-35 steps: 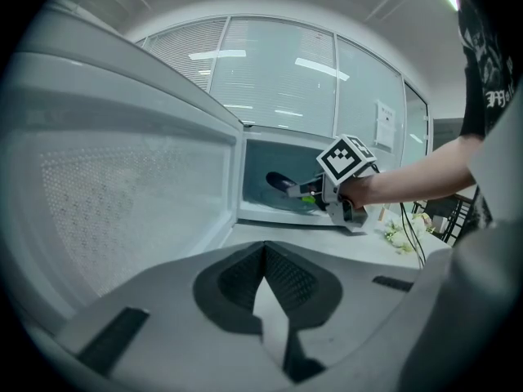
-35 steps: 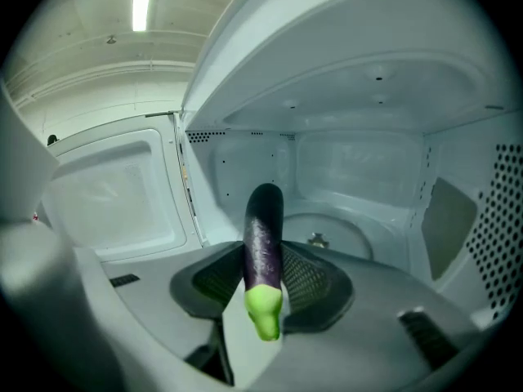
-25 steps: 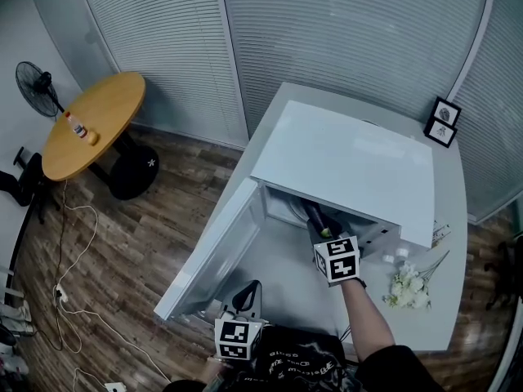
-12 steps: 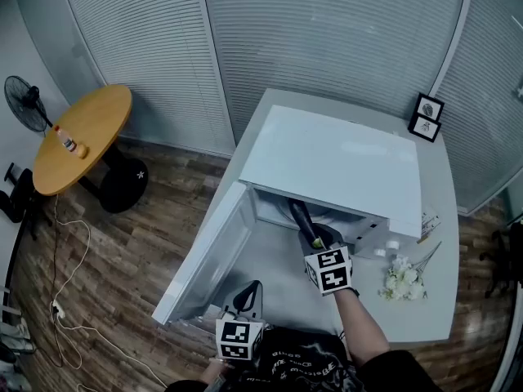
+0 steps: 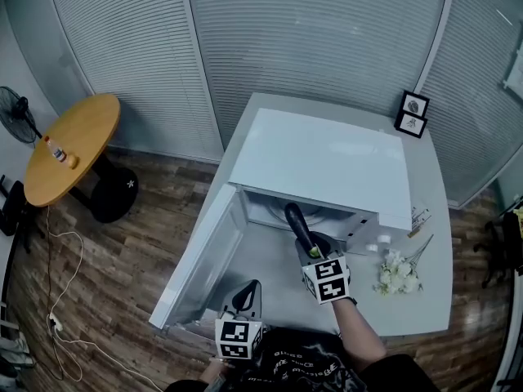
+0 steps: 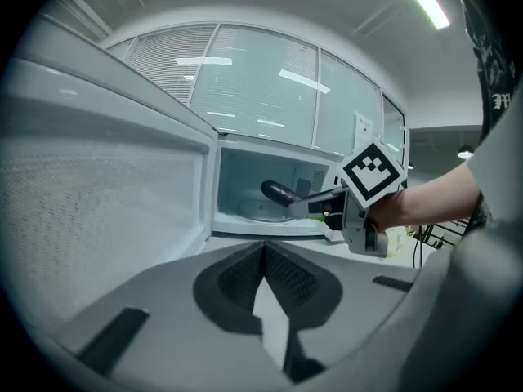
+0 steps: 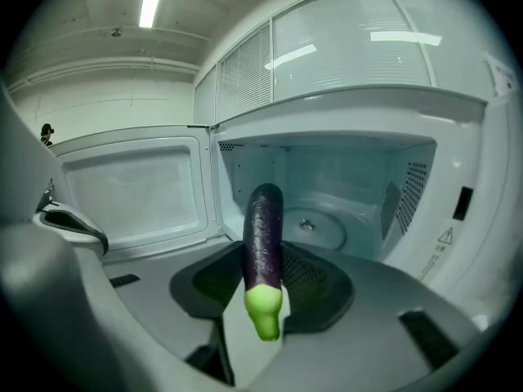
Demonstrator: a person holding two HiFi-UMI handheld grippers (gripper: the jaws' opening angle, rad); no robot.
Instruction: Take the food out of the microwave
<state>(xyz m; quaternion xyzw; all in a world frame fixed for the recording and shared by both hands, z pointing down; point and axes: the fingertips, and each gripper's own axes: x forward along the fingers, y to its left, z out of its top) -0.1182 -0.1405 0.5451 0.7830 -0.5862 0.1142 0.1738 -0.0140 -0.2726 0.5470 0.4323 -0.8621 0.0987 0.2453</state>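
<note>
**Eggplant (image 7: 263, 235), long, dark purple, pale green at the stem end: nearly out of the oven**

Clamped at the green end between the jaws of the right gripper (image 7: 265, 288), pads pressed on either side. Purple body pointing forward and up, lifted off the round glass turntable (image 7: 317, 229). From the head view, placed at the mouth of the boxy white microwave (image 5: 327, 166), tip roughly level with the opening. Hinged white door (image 5: 200, 256) swung wide to the left. Left gripper (image 6: 263, 278) held low near the door's outer corner, jaws together on nothing.

Done, by the look of things: door opened, food gripped and raised off the plate.

Left, as judged: drawing the eggplant fully clear of the cavity and setting it down, probably on the pale grey table (image 5: 433, 186).

Count: one eggplant; one microwave; one turntable, nothing else on it; two grippers; two small black-framed pictures (image 5: 413, 104); one bunch of white flowers (image 5: 398, 274).
</note>
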